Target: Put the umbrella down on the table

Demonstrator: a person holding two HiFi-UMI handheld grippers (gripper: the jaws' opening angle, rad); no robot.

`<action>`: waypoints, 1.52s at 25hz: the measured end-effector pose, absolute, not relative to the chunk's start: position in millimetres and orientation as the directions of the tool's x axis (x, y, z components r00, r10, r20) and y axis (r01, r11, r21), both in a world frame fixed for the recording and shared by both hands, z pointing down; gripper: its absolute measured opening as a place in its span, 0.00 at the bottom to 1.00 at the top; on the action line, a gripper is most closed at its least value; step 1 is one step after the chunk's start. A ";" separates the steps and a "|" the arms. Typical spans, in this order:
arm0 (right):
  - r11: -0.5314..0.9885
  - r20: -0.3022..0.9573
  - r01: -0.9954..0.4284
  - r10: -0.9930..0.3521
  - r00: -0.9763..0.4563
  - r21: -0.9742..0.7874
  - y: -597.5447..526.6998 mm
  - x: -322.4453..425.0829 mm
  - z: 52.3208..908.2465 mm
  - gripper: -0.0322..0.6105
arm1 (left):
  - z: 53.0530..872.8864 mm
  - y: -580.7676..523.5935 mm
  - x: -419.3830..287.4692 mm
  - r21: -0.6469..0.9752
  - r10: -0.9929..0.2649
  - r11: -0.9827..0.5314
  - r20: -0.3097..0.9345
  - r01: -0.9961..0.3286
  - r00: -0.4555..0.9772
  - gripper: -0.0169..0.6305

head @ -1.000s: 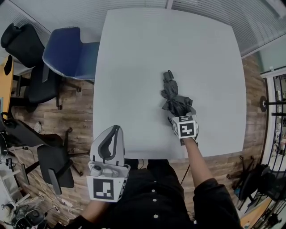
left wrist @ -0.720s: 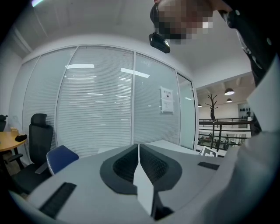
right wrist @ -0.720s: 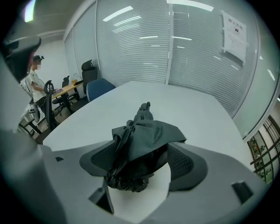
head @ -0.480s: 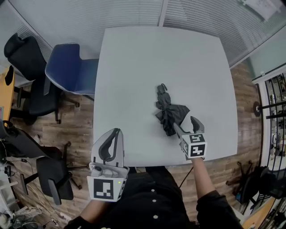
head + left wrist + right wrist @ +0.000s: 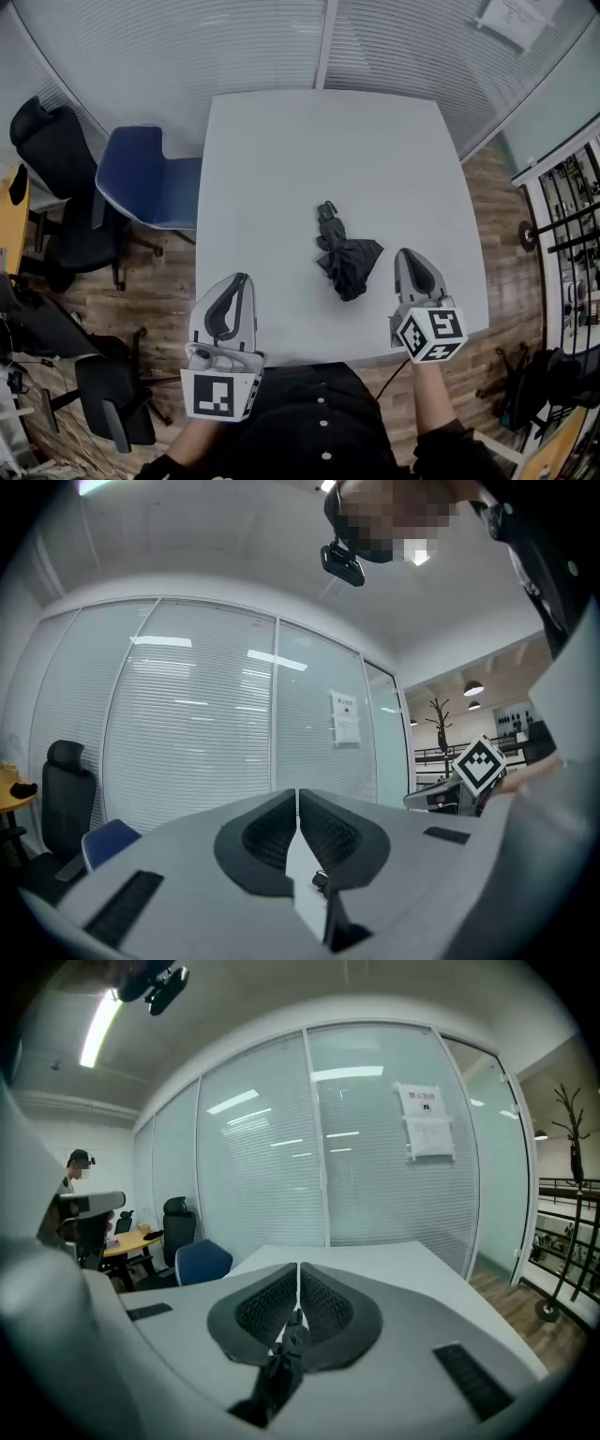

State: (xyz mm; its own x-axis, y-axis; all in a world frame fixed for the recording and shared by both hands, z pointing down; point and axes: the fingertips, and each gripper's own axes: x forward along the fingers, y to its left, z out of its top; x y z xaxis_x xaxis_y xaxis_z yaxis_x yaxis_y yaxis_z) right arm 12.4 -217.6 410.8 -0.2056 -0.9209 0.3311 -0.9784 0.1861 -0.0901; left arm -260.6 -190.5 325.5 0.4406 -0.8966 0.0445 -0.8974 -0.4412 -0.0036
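Grey two-jaw right gripper (image 5: 410, 255) w/ marker cube: jaws had just been closing and now sat together, nothing btwn them, so empty. It hung over the near table edge, just right of the umbrella, not touching it. Grey left gripper (image 5: 241, 279) was likewise pressed closed on nothing, at the near-left edge, well apart from the load.

Black folded fabric umbrella (image 5: 345, 264) lay flat on the square white table (image 5: 281, 159), a bit near of centre. Narrow end pointed away from the person, loose canopy bunched toward the near side.

Judgement: put-down step looked done, task approx complete. Next move, if any, called only for holding both tools clear of the canopy, no further grip reqd.

Hard to read: in both gripper views the umbrella showed only as a dark sliver below the jaw tips. Strap/handle detail was too small to tell. Near table edge was partly hidden by the person's black top. Blue chair (image 5: 150, 173) and black office chair (image 5: 47, 141) stood left of the table.
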 end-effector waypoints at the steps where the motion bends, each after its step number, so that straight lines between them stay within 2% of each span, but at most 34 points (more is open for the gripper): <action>1: 0.188 0.300 -0.979 -0.932 -0.203 -0.079 -215.9 12.4 400.3 0.11 | 323.1 -191.3 -262.1 -0.016 -0.895 -0.445 0.031 -0.895 0.445 0.06; 8: 0.219 0.095 -0.971 -0.969 -0.228 -0.101 -191.5 4.7 322.8 0.10 | 310.9 -193.8 -272.5 -0.030 -0.894 -0.448 0.000 -0.894 0.448 0.06; 13: 0.167 0.007 -0.984 -0.986 -0.168 -0.060 -171.7 16.9 296.2 0.10 | 301.6 -193.7 -277.9 -0.038 -0.895 -0.445 -0.024 -0.895 0.446 0.06; 23: 0.067 -0.050 -0.996 -0.997 -0.064 -0.053 -143.5 42.0 292.8 0.10 | 291.0 -192.3 -288.9 -0.055 -0.900 -0.430 -0.055 -0.901 0.432 0.06; 38: 0.081 -0.045 -0.997 -0.996 -0.081 -0.017 -134.5 32.7 292.3 0.10 | 290.6 -180.1 -291.3 -0.057 -0.901 -0.427 -0.052 -0.902 0.430 0.06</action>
State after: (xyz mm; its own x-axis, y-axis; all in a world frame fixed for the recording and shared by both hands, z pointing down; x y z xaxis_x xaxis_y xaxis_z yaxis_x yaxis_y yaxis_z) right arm 32.7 -134.5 292.3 -0.0806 -0.9957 -0.0448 -0.9965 0.0814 -0.0167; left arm -291.3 -180.1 290.6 0.4301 -0.9013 -0.0516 -0.9023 -0.4274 -0.0566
